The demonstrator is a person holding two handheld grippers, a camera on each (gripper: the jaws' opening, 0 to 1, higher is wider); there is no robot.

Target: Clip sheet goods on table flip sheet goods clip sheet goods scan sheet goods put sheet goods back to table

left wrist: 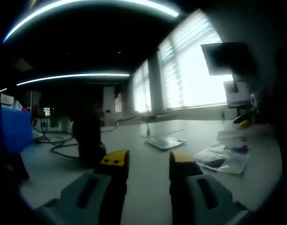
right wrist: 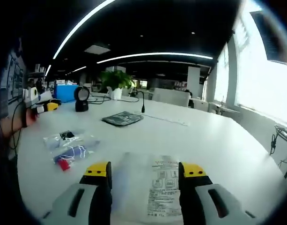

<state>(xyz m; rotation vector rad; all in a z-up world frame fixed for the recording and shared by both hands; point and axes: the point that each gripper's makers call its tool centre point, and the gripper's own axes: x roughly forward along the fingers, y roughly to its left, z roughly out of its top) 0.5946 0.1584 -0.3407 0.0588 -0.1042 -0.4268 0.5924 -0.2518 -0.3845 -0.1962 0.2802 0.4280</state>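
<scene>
The right tongs [right wrist: 145, 180] stand released, straddling the clear flat plastic sheet bag with a printed label [right wrist: 157, 187] on the white surface [right wrist: 218, 140]; the thin film may slip or crumple when clipped; the left tongs [left wrist: 149, 166] are released too; beyond the sheet bag lie two more packets and one black scanner [right wrist: 81, 98].

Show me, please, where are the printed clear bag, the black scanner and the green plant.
printed clear bag [right wrist: 163, 187]: right gripper view, on its printed label, between the tool's tips.
black scanner [right wrist: 81, 99]: right gripper view, on its round head.
green plant [right wrist: 116, 78]: right gripper view, on its leaves.
</scene>
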